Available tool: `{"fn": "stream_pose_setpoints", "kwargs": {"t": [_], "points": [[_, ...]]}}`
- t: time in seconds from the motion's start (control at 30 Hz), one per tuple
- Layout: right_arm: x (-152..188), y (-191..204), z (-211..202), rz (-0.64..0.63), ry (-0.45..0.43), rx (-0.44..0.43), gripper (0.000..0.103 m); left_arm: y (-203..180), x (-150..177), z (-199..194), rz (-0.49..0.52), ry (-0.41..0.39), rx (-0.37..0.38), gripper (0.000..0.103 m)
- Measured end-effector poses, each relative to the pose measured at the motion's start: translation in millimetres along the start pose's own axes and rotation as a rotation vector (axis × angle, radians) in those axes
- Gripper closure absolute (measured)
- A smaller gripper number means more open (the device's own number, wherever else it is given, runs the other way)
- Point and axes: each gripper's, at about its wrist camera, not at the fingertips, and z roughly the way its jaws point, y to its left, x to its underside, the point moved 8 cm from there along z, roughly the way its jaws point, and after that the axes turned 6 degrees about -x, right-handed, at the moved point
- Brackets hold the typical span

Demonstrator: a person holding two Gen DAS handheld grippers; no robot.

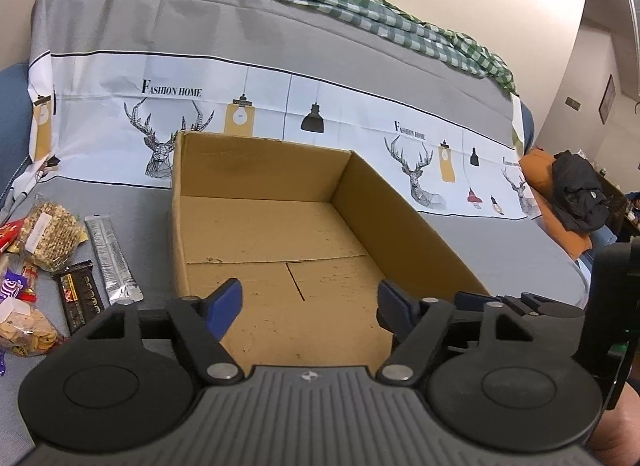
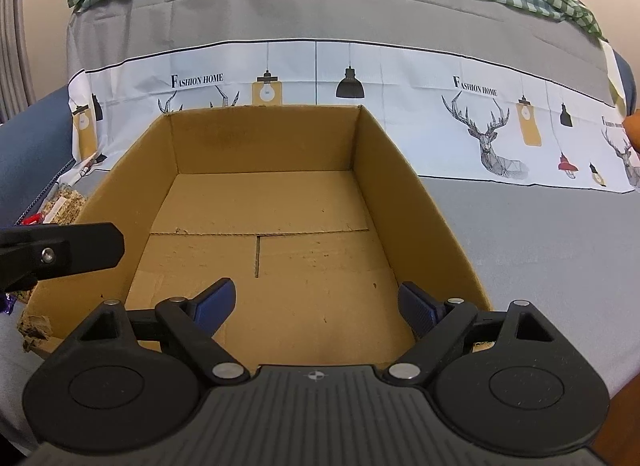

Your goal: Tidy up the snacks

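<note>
Where snacks lie, silver sachet [image 1: 113, 262] lengthwise.

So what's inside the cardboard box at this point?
Nothing: the cardboard box shows only its bare floor flaps, and no snacks are in it. They lie outside, to its left. The right gripper hides the near edge of the floor.

Snack packets [image 1: 24, 306] are cut off at the left edge.
</note>
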Motion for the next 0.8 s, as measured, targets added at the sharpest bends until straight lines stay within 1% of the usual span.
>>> {"fn": "stream_pose_setpoints", "kwargs": {"t": [0.07,0.1,0.13,0.17,0.27,0.33,0.43,0.63,0.7,0.8], "points": [[-4.4,1.5,1.4,-0.005,0.000,0.001,0.015,0.1,0.2,0.5,0.006,-0.002,-0.003,0.029],[0.8,2.6,-1.2,-0.009,-0.012,0.003,0.015,-0.1,0.3,0.2,0.000,-0.006,0.004,0.031],[5.0,1.9,-2.1,-0.014,-0.013,0.006,0.015,-0.1,-0.1,0.4,-0.003,-0.004,0.009,0.036],[4.0,2.2,-2.3,-0.020,-0.013,0.011,0.016,-0.5,-0.7,0.4,-0.006,-0.003,0.013,0.038],[1.3,3.8,-2.4,-0.031,-0.023,0.016,0.018,-1.1,-1.3,-1.0,-0.009,-0.014,0.018,0.043],[0.2,4.3,-2.1,-0.043,-0.030,0.024,0.020,-1.1,-1.3,-1.6,0.000,-0.028,0.010,0.044],[0.8,5.0,-2.2,-0.053,-0.044,0.032,0.023,-0.4,-0.1,-0.7,-0.013,-0.018,0.019,0.044],[2.9,6.7,0.0,-0.044,-0.048,0.031,0.023,1.8,-0.1,0.8,-0.020,-0.011,0.013,0.044],[-0.3,8.1,-2.1,-0.054,-0.074,0.027,0.023,2.3,-1.0,1.7,-0.032,-0.005,0.021,0.043],[-1.8,9.6,-3.1,-0.066,-0.088,0.025,0.024,4.8,0.1,4.1,-0.020,-0.001,-0.022,0.043]]}}
